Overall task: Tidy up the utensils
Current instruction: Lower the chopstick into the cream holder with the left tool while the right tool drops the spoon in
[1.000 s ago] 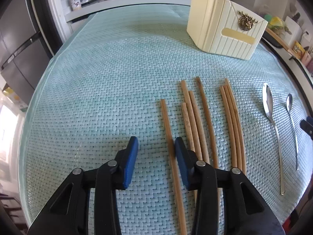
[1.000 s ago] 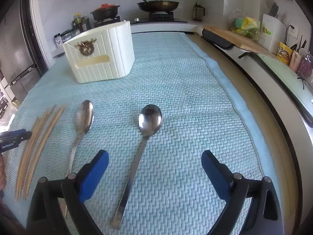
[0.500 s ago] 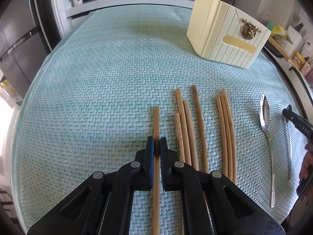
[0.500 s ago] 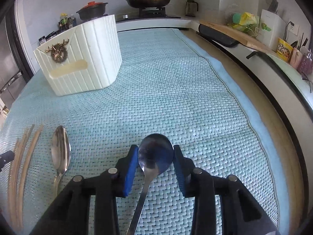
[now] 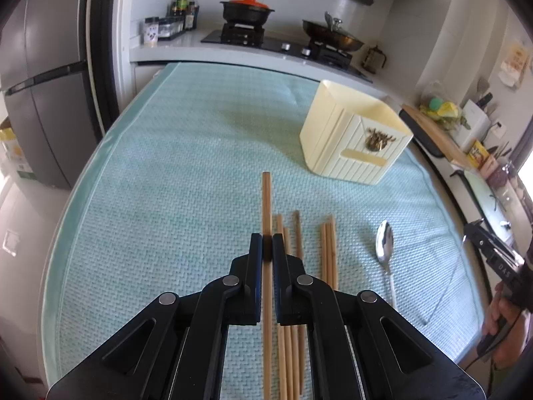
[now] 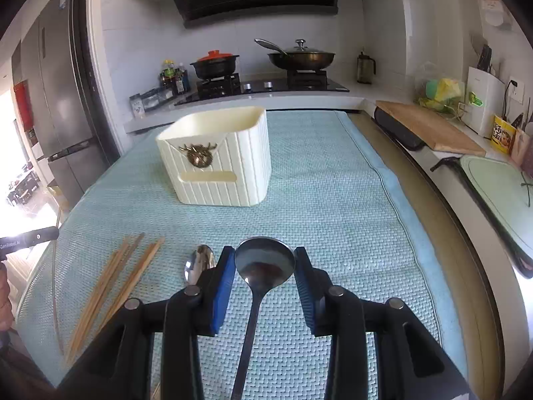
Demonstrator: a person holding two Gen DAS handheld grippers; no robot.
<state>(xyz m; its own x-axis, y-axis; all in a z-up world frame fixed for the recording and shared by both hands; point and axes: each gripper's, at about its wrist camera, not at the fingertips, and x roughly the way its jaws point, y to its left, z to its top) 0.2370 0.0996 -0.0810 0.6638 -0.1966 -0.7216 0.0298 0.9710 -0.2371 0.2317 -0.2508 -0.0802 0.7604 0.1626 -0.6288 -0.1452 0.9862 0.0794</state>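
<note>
My left gripper (image 5: 266, 246) is shut on one wooden chopstick (image 5: 266, 200), lifted off the teal mat (image 5: 173, 173) and pointing away from me. Several more chopsticks (image 5: 328, 250) lie on the mat beside it, with a steel spoon (image 5: 384, 245) to their right. In the right wrist view my right gripper (image 6: 265, 260) is shut on the bowl of a second steel spoon (image 6: 265, 260), raised above the mat (image 6: 333, 200). The other spoon (image 6: 198, 263) and the chopsticks (image 6: 113, 276) lie to its left. A cream ribbed utensil holder (image 5: 353, 140) (image 6: 220, 160) stands upright farther back.
A stove with a black pot (image 6: 215, 65) and a lidded pan (image 6: 301, 55) lines the far counter. A fridge (image 5: 43, 76) stands at the left. A cutting board (image 6: 429, 126) and a plastic bag lie on the right counter. A person's hand (image 5: 503, 313) holds the right gripper's handle.
Both grippers closed, the left on a chopstick and the right on a spoon's bowl, and both have since risen off the mat with their loads.
</note>
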